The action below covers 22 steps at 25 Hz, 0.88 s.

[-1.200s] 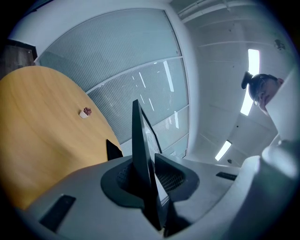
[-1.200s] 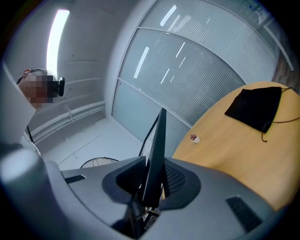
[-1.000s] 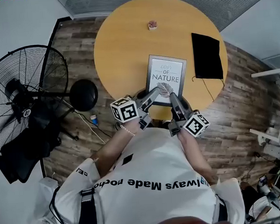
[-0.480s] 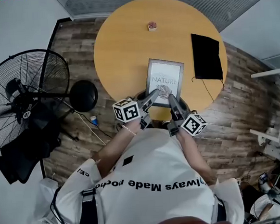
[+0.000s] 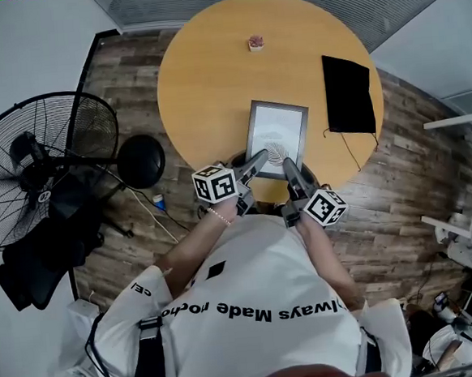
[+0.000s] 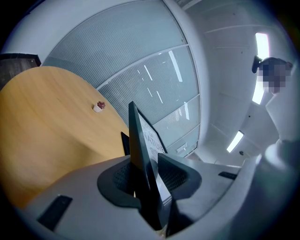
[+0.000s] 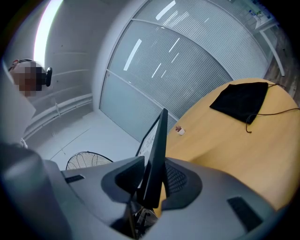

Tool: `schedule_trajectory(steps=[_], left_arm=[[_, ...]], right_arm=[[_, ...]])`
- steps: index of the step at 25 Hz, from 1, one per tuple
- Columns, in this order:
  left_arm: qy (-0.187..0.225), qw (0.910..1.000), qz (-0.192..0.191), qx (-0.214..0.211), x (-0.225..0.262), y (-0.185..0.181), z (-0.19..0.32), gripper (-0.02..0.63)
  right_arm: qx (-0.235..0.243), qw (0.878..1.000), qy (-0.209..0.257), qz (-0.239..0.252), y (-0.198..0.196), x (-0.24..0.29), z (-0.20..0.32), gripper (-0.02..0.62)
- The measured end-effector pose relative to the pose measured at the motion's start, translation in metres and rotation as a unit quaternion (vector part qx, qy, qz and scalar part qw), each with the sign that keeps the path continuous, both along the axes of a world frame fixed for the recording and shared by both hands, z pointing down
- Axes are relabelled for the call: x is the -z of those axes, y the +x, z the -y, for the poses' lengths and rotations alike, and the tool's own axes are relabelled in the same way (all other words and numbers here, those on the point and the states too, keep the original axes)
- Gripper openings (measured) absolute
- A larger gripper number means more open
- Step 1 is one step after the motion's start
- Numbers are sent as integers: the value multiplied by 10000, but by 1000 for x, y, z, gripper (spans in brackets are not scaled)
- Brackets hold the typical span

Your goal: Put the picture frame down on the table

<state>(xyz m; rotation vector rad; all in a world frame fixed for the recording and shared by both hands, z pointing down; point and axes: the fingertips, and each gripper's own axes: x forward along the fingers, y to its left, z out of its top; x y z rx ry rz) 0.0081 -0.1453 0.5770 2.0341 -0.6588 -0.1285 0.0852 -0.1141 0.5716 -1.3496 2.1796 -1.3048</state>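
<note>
picture frame (image 5: pixel 278 128): long axis away from person | left claw (image 6: pixel 146 169), right claw (image 7: pixel 153 178) pinch near edge

The round yellow wooden bench (image 5: pixel 203 80) is bare across its left half and centre. A small white pot with a reddish top (image 5: pixel 256 42) stands at upper centre, and a flat black cloth pouch (image 5: pixel 349 95) lies at right, a clear lane apart from the dark-framed picture (image 5: pixel 277 136). A black pedestal fan (image 5: pixel 43 170) stands off the bench at frame left.
</note>
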Motion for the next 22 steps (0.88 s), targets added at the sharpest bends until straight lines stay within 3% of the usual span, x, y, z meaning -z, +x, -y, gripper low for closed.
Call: schedule_trajectory(steps=[22], left_arm=[[-34,9979,653,-41,-44,1,4,147]], right_arm=[[54,9983,-388,-437,3,-43,4,127]])
